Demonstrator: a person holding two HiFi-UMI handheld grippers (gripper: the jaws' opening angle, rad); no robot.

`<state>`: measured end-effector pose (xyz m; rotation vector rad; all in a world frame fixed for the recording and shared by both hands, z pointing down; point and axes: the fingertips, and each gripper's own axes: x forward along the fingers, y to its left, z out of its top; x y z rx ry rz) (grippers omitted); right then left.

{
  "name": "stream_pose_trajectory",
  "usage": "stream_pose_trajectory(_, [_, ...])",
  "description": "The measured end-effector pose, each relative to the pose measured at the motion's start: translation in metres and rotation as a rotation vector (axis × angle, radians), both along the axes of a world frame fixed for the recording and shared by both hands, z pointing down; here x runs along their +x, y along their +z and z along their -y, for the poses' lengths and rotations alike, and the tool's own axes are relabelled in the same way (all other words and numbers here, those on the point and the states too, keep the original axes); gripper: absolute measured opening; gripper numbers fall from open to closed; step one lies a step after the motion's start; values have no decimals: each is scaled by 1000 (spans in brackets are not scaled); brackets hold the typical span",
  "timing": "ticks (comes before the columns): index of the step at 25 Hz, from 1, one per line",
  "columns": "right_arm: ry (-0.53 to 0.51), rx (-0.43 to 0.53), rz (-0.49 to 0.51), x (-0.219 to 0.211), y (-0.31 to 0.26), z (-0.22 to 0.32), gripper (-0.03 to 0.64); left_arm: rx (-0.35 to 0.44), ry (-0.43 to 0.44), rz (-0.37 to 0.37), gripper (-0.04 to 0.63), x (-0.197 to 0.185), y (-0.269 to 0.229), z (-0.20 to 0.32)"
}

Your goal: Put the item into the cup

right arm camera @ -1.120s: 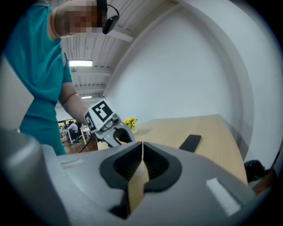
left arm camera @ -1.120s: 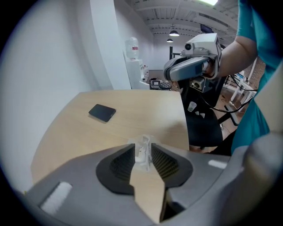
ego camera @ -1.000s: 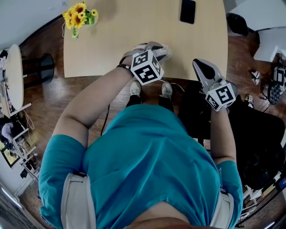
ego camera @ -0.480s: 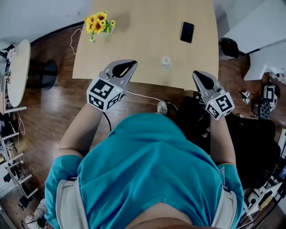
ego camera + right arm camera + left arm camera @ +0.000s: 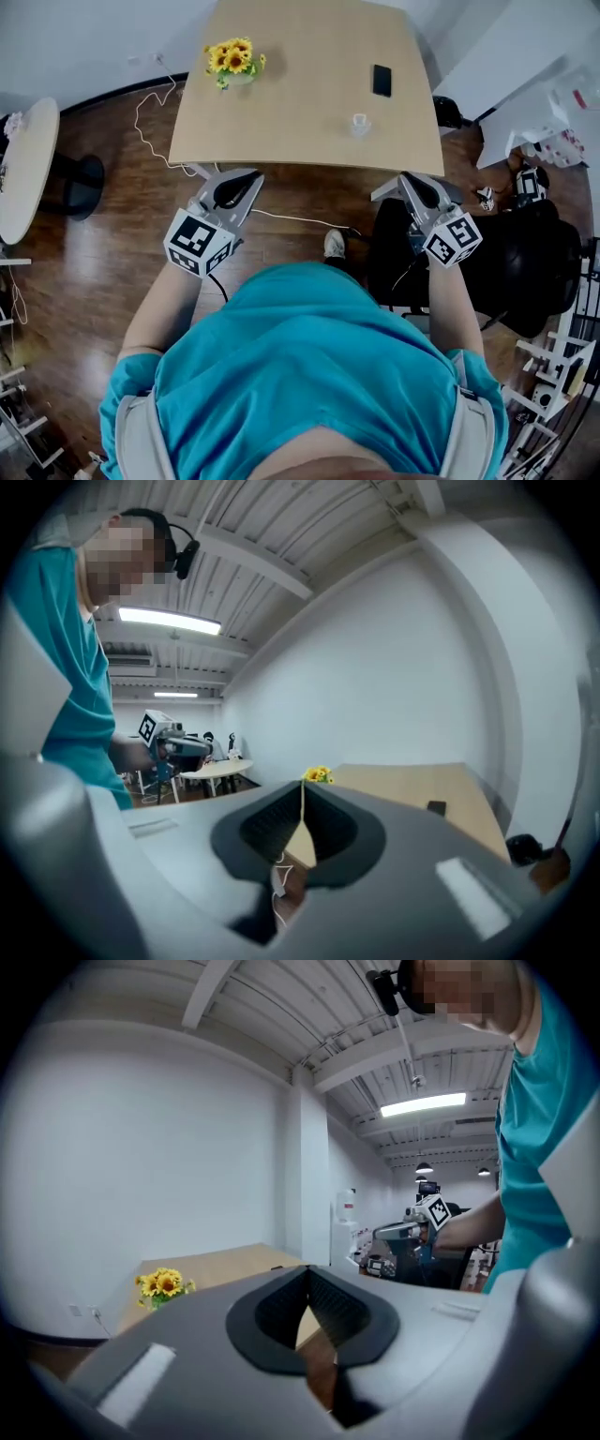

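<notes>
Grey-shelled and black-lined, the left hand-held gripper (image 5: 307, 1271) had its jaws pressed together in its own view, and we saw nothing between them. The right hand-held gripper (image 5: 302, 787) looked the same in its view: the jaws met along a thin line, with nothing clamped.

In the head view both were held in the air at mid-frame, the left one at centre left and the right one at centre right. Each had its marker cube toward the person and its tips toward the near edge of the tabletop (image 5: 300, 112), touching nothing.

The cup (image 5: 360, 124), small and clear, stood upright on the tabletop in the upper middle of the frame. It was right of centre, near the front edge and well apart from both sets of jaws. The item we could not make out at that size.

A dark phone (image 5: 382, 80) lay just above the cup, and a bunch of sunflowers (image 5: 234, 59) stood at the tabletop's upper left. A pale cable (image 5: 300, 221) lay on the wooden floor (image 5: 103, 234) between the two grippers in the frame. A black chair (image 5: 525, 272) stood at the right, and the person's teal shirt (image 5: 309, 375) filled the bottom.
</notes>
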<state>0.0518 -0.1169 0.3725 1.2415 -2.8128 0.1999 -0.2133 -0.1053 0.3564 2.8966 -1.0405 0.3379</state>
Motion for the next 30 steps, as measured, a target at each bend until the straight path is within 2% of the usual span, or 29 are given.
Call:
stream_pose_trajectory(3, [-1, 12, -5, -10, -13, -44, 8, -33, -31, -73, 2, -22, -2, -39])
stream_pose_trajectory(6, [-14, 42, -18, -5, -30, -85, 8, -17, -51, -127, 2, -24, -13, -79])
stream_pose_trajectory(11, [-49, 115, -30, 28, -46, -143, 2, 33, -81, -192, 2, 14, -26, -142])
stream_pose_trajectory(14, [-105, 118, -49, 41, -40, -181, 2, 13, -118, -224, 2, 43, -22, -178])
stream_pose_trajectory(18, [-171, 79, -45, 59, -24, -227, 2, -24, -150, -241, 2, 80, -14, -221])
stream_pose_trajectory(22, [-168, 37, 15, 75, -14, -253, 2, -4, -146, -224, 2, 103, -20, -252])
stream_pose_trajectory(25, [-157, 7, 78, 70, -8, -270, 0, 23, -150, -203, 2, 92, -26, -262])
stream_pose_trajectory(30, [-132, -24, 107, 55, 3, -282, 0, 9, -149, -240, 2, 69, -22, -271])
